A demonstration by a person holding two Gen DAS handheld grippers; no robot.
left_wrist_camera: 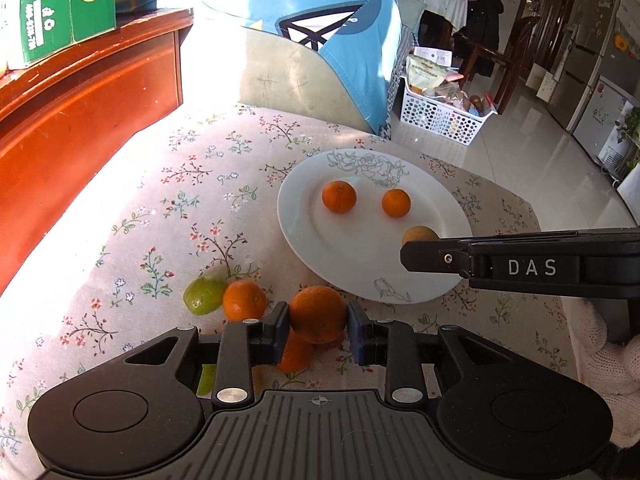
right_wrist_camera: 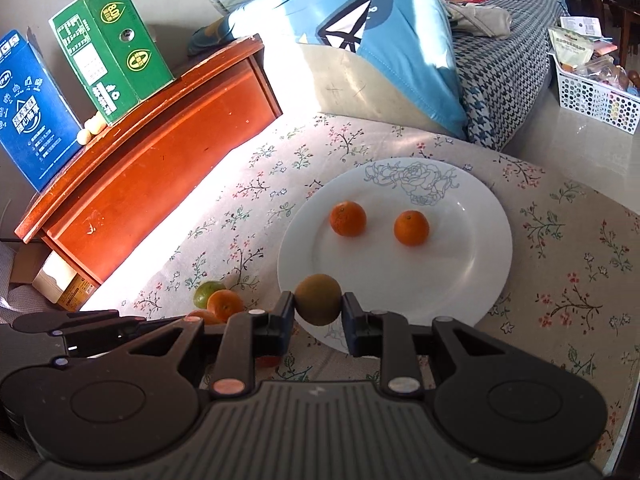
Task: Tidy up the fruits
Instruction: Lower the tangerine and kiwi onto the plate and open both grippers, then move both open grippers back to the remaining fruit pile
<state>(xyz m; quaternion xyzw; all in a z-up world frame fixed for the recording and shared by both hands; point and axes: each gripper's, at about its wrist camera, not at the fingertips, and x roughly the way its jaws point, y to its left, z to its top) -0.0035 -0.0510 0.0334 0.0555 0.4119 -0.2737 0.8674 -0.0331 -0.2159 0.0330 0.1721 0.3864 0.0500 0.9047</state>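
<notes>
The left gripper (left_wrist_camera: 318, 326) is clamped on an orange (left_wrist_camera: 317, 312) above the floral cloth (left_wrist_camera: 168, 200). The right gripper (right_wrist_camera: 318, 312) grips a brown fruit (right_wrist_camera: 318, 299) at the near rim of the white plate (right_wrist_camera: 472, 280) (two mandarins (right_wrist_camera: 347, 218) rest on it).

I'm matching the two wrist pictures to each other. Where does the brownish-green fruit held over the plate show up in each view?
Left wrist view: the brownish-green fruit sits right of centre, half hidden behind the right gripper's tip, over the white plate's near-right part.
Right wrist view: low centre, clamped between the gripper's fingers at the plate's near rim.
Shared landmark: the two oranges on the plate.
</notes>
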